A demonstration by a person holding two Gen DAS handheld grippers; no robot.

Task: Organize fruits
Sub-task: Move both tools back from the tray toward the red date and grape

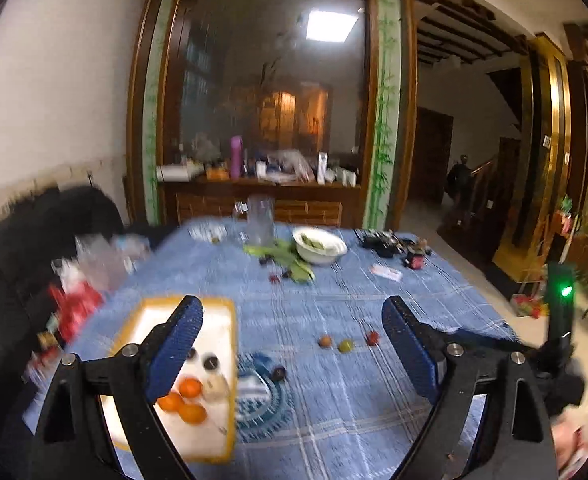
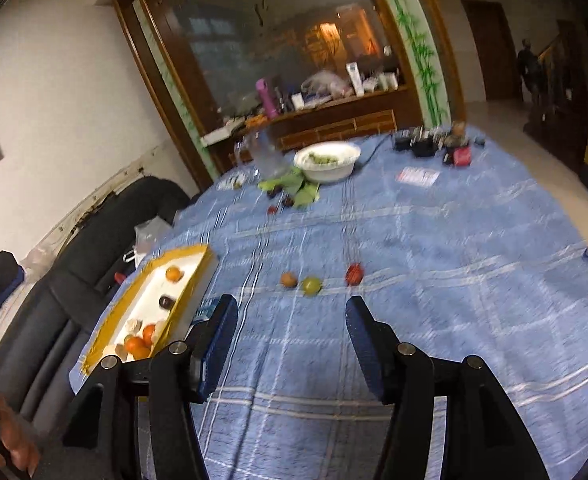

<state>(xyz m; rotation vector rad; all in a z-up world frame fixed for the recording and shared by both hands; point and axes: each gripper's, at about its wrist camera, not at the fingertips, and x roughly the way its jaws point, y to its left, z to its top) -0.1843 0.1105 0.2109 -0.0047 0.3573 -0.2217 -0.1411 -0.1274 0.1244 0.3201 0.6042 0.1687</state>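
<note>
A white tray with a yellow rim [image 1: 217, 301] lies at the left on the blue checked tablecloth. It holds several oranges [image 1: 185, 400] and two dark fruits [image 1: 209, 362]. On the cloth farther right, a brownish fruit [image 1: 324, 341], a green one [image 1: 346, 346] and a red one [image 1: 372, 338] lie in a row. My left gripper [image 1: 292, 305] hangs open above the cloth with nothing in it, its left finger over the tray. In the right wrist view the same row, brownish fruit [image 2: 288, 279], green [image 2: 312, 285], red [image 2: 354, 274], lies just beyond my right gripper [image 2: 291, 302], open and empty. The tray [image 2: 185, 249] is to its left.
A dark fruit [image 1: 279, 373] lies on the cloth beside the tray. At the far side stand a white bowl [image 1: 320, 244], a clear jug [image 1: 259, 220], green leaves with small fruits [image 2: 294, 190] and black clutter [image 2: 426, 144]. A dark sofa [image 2: 73, 280] borders the table's left edge.
</note>
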